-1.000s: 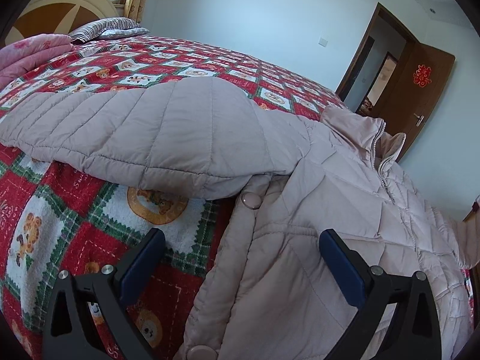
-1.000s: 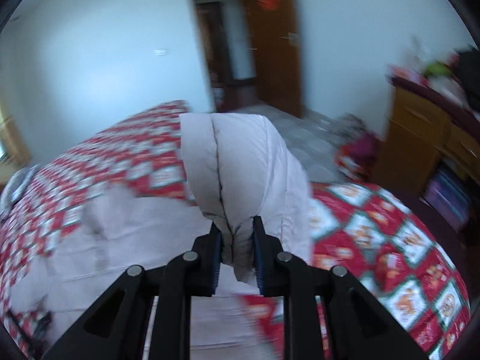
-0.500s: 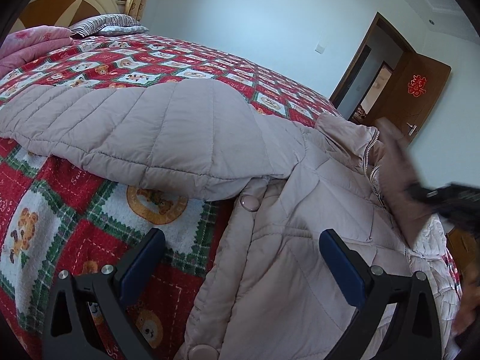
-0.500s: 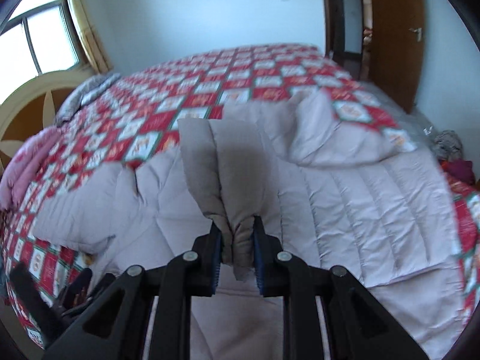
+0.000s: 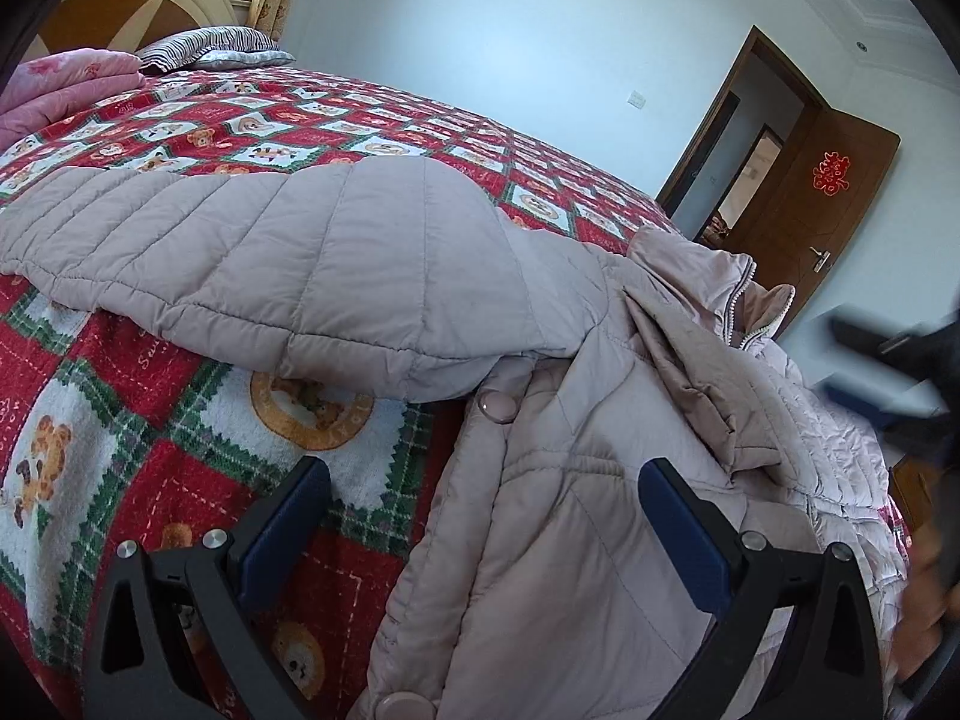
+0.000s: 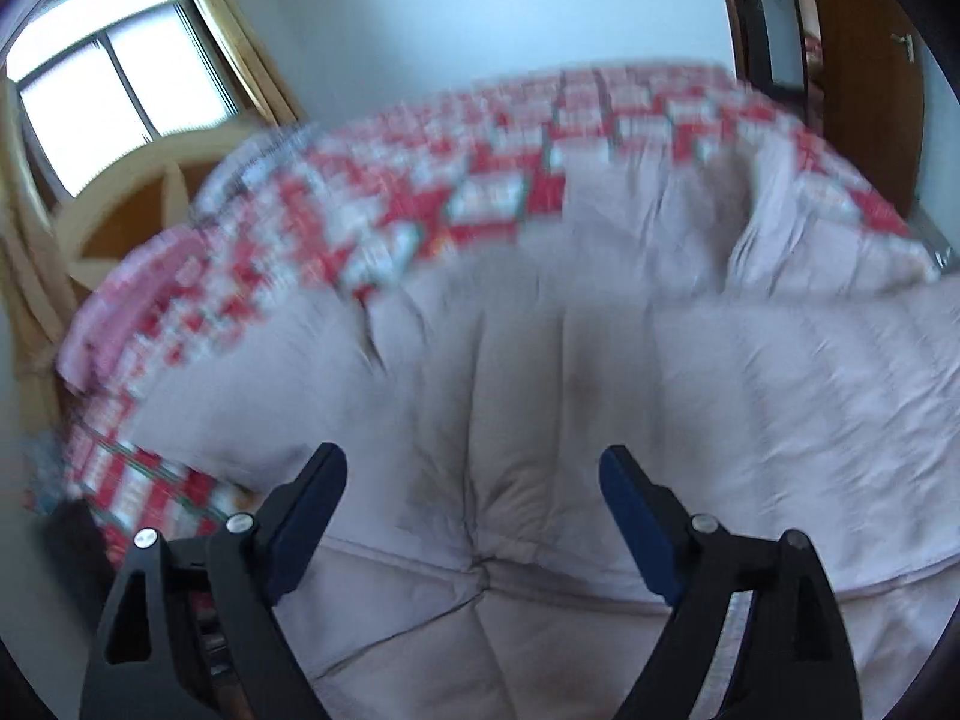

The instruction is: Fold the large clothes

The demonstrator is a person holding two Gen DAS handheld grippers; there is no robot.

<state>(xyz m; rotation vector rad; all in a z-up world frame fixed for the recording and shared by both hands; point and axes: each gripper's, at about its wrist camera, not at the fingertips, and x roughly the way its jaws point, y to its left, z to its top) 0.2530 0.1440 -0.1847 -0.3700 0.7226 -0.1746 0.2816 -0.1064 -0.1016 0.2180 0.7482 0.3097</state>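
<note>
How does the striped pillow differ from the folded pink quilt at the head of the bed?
The striped pillow shows thin dark and light stripes; the folded pink quilt is plain pink with faint floral marks. The pillow lies flat and thin; the quilt is a thicker, rounded bundle. The pillow lies farther from the camera. Both rest on the red checked bedspread near the headboard.

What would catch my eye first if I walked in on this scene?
Probably the pale pink quilted puffer coat spread across the bed, one sleeve stretched out to the left. Beneath it lies the loud red-and-green checked blanket with teddy bear pictures. At the right stands an open brown wooden door with a red paper ornament.
</note>
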